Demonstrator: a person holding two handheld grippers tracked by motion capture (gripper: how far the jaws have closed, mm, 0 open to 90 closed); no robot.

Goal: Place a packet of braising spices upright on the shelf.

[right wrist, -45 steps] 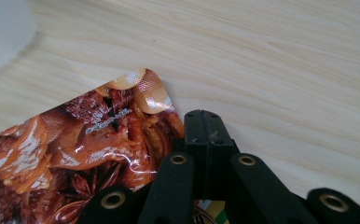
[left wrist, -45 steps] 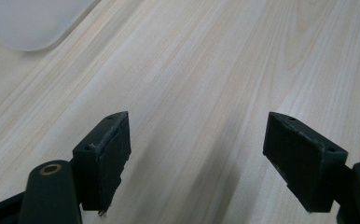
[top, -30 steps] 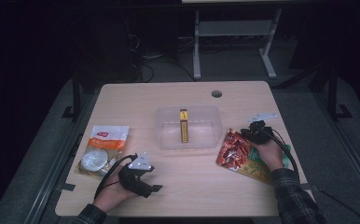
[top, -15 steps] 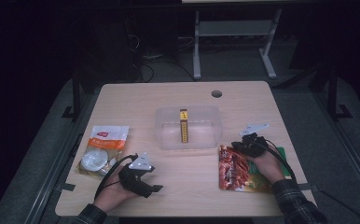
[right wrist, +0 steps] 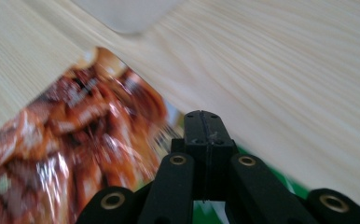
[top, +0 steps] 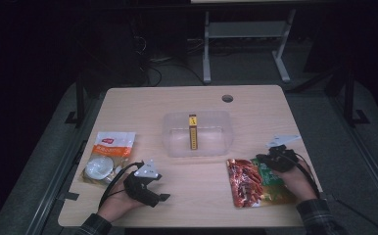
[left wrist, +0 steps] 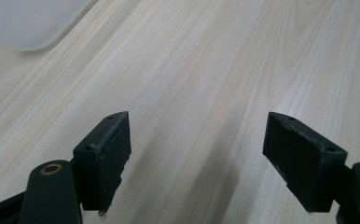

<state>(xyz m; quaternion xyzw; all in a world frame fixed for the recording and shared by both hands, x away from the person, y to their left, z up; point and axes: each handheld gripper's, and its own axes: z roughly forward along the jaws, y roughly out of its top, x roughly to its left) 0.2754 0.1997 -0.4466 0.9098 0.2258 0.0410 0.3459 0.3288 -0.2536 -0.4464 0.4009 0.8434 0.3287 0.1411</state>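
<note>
Snack packet (top: 258,182), red and glossy with a green patch, lies flat near the front right corner of the surface (top: 255,105), and my right gripper (top: 264,159) sits over its upper right part. In the right gripper view the two black jaws are pressed tight together, tips meeting over the packet's (right wrist: 71,149) edge; whether any foil is caught between them I cannot tell, since the join of the pads hides it. That picture is blurred across the packet's print. The person's right hand (top: 295,178) lies along the right side of the packet, sleeve at the front edge.

My left gripper (top: 163,197) rests near the front left corner, lying low on the wood, its jaws spread wide. In the left gripper view I see bare wood grain between the two pads (left wrist: 108,158), nothing between them, and a rounded corner of the clear tub (left wrist: 29,23) at the far upper left.

The clear tub (top: 198,132) stands at the middle of the surface, with a thin yellow stick (top: 193,131) upright inside it. Near the left edge lies an orange and white pouch (top: 112,143), and a round white puck (top: 99,167) rests on its front end, just beside my left gripper's cable. A round cable hole (top: 227,98) sits toward the back edge, right of centre.
</note>
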